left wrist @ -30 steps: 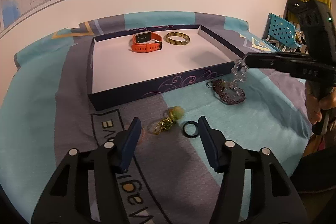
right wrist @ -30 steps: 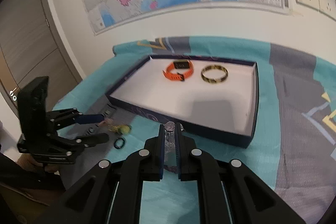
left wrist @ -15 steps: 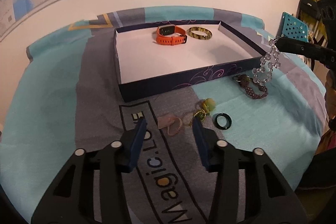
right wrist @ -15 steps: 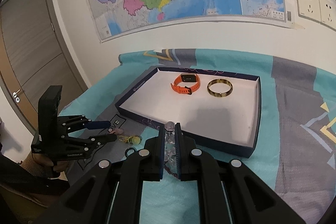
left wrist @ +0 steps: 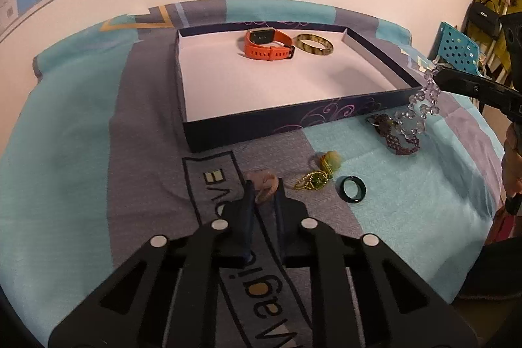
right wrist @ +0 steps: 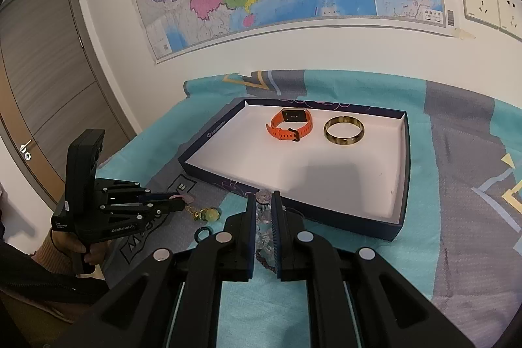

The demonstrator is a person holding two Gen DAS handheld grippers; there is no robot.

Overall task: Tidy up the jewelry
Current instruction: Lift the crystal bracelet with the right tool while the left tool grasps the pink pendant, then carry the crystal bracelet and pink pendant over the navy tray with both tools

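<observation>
Lying on the patterned cloth (left wrist: 81, 132) in front of you are four loose pieces: one pink bead bracelet (left wrist: 262, 185), one gold charm with a green stone (left wrist: 318, 176), one dark ring (left wrist: 351, 189) and one purple chain (left wrist: 399, 136). Your left claw (left wrist: 262, 189) has just been closing and its jaws now pinch the pink bead bracelet, while your right claw (right wrist: 263, 211) is clamped on one clear bead bracelet (left wrist: 421, 105) dangling above the purple chain. One box (right wrist: 404, 172) holds two things, one orange watch (right wrist: 290, 123) and one amber bangle (right wrist: 343, 130).
</observation>
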